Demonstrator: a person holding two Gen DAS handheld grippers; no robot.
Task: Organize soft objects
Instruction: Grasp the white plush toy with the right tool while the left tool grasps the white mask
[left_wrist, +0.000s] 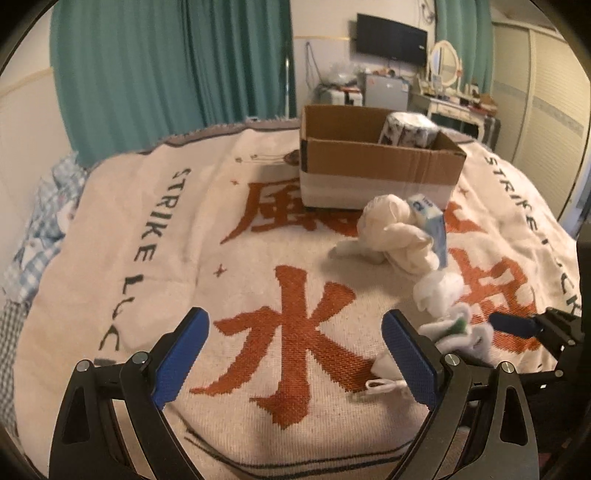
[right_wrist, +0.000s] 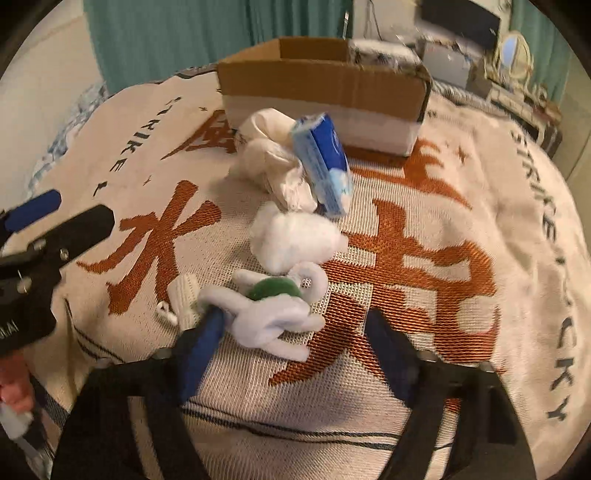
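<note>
Right claw (right_wrist: 295, 317) stands apart, unclamped. The white sock bundle (right_wrist: 269, 314) lies between its fingers, touching the left one, long axis crosswise. Left claw (left_wrist: 295, 347), apart and empty, is farther off.

Your right tool (right_wrist: 295, 328) sits low over the bed blanket (right_wrist: 424, 258), its jaws apart around a white-and-green soft toy (right_wrist: 273, 310), the left pad touching it. Beyond lie a white bundle (right_wrist: 295, 240), a blue tissue pack (right_wrist: 325, 162) and the cardboard box (right_wrist: 321, 85).

Teal curtains (left_wrist: 147, 74), a wall television (left_wrist: 391, 35), an oval mirror (left_wrist: 445, 62) behind.
</note>
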